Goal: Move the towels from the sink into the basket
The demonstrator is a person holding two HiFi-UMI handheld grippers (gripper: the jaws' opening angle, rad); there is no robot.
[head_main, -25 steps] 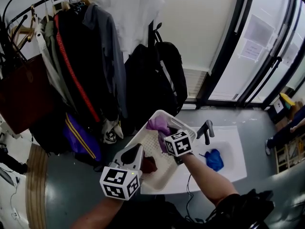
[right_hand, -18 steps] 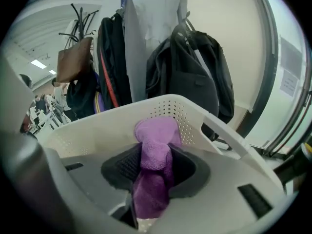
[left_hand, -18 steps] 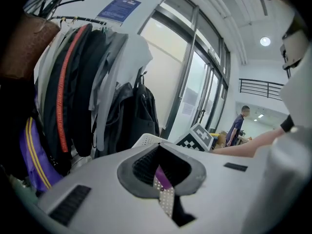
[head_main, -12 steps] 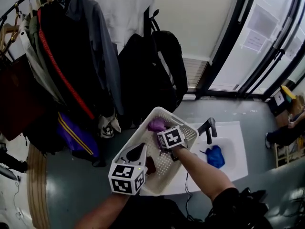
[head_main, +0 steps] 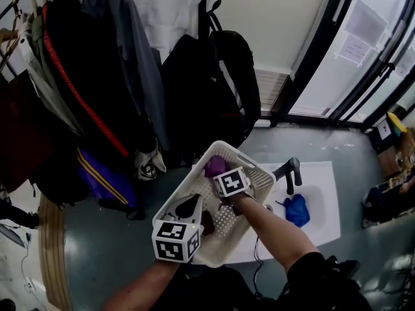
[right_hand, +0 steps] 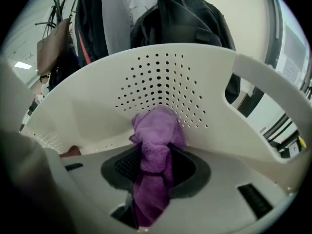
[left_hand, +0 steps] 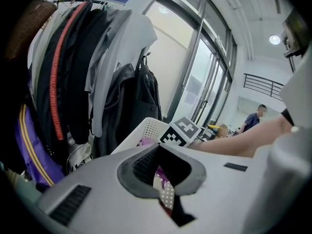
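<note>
The purple fluffy cloth towel is pinched between the jaws of the right gripper, bunched into a knot beyond the tips, with a tail hanging back through the gap towards the camera. It hangs inside the white perforated plastic basket, close to the far wall with its field of round holes; whether it touches that wall cannot be told. In the head view the right gripper points steeply down into the basket, and its marker cube covers the jaws from above. A blue crumpled cloth towel lies alone in the bowl of the white rectangular sink, just beside the black bent tap and well apart from both grippers. The basket sits to the left of the sink, its near corner reaching over the sink's surround. A dark red cloth towel lies on the basket's floor beside the left gripper. That gripper reaches in over the near rim at a shallow downward slant. Its jaws meet at the tips, and a thin slit behind them shows the dotted basket floor; nothing is caught between them. The person's bare forearm runs from the lower right up to the right gripper. Behind the basket dark coats hang on a rail, a black backpack hangs against the pale wall, and tall glass doors with black frames stand on the right above a grey floor
</note>
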